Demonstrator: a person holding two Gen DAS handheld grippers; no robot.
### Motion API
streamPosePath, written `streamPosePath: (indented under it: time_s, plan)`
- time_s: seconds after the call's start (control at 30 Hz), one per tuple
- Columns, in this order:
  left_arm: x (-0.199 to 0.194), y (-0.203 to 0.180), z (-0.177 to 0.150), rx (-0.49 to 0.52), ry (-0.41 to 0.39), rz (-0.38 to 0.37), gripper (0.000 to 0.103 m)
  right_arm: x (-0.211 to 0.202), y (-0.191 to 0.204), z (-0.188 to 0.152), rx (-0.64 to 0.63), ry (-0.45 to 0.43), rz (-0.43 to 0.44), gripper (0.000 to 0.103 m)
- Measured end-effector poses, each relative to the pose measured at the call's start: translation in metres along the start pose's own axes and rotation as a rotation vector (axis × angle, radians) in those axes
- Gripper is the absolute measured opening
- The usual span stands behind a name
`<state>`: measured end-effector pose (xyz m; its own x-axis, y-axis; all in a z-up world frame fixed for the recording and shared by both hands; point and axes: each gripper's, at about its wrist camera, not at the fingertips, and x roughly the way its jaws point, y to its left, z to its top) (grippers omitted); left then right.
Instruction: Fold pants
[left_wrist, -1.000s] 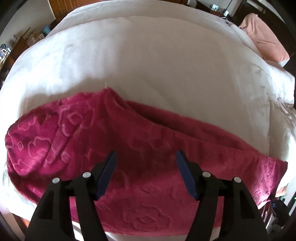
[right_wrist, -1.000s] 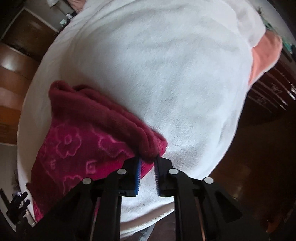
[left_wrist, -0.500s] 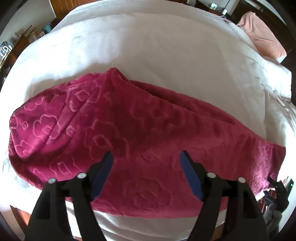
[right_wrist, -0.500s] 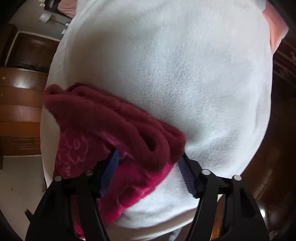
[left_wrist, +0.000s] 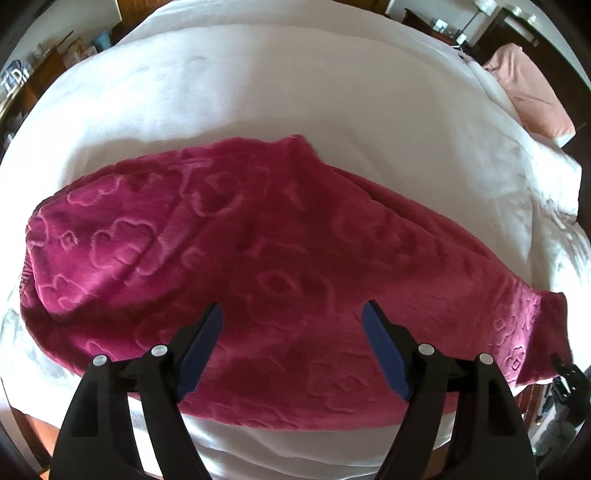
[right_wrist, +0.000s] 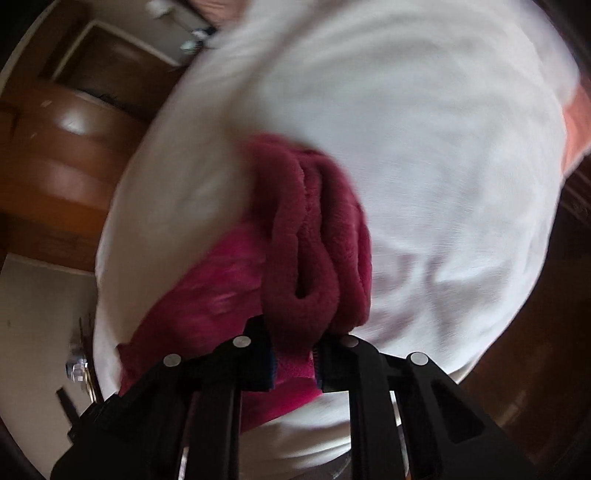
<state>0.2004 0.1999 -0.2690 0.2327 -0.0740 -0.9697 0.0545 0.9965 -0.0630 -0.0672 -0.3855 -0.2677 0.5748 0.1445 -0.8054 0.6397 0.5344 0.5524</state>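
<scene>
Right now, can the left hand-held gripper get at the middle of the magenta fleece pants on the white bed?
Probably yes. The left hand-held gripper is open, with the flat magenta fleece pants directly ahead on the white bed and nothing between. The right hand-held gripper grips the bunched end, away from there.

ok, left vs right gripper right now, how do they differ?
Left gripper: jaws spread wide, nothing between them, poised over the flat middle of the pants. Right gripper: jaws drawn in on a bunched end of the pants, thick folds bulging out ahead of them. The left view is sharp; the right is motion-blurred. Both are black with blue pads, over the white bed.
</scene>
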Motion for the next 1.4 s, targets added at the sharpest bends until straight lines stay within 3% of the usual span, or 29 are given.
streamPosePath:
  time_s: [0.3,0.43,0.63,0.87,1.2,1.4]
  plan:
    - [0.009,0.055,0.013,0.011,0.033,-0.060,0.077,-0.024,0.142,-0.054,-0.262,-0.049,0.105,0.014]
    - [0.010,0.081,0.018,0.016,0.039,-0.075,0.077,-0.011,0.219,-0.087,-0.428,-0.032,0.130,0.014]
    - [0.009,0.131,0.027,-0.032,0.042,-0.079,0.077,0.019,0.303,-0.148,-0.630,0.051,0.187,0.014]
    - [0.005,0.183,0.026,-0.095,0.034,-0.066,0.077,0.076,0.362,-0.211,-0.810,0.159,0.186,0.014]
    - [0.002,0.221,0.010,-0.144,0.046,-0.078,0.077,0.134,0.388,-0.296,-1.042,0.313,0.148,0.014]
    - [0.002,0.223,0.009,-0.135,0.050,-0.093,0.077,0.160,0.379,-0.313,-1.082,0.371,0.094,0.029]
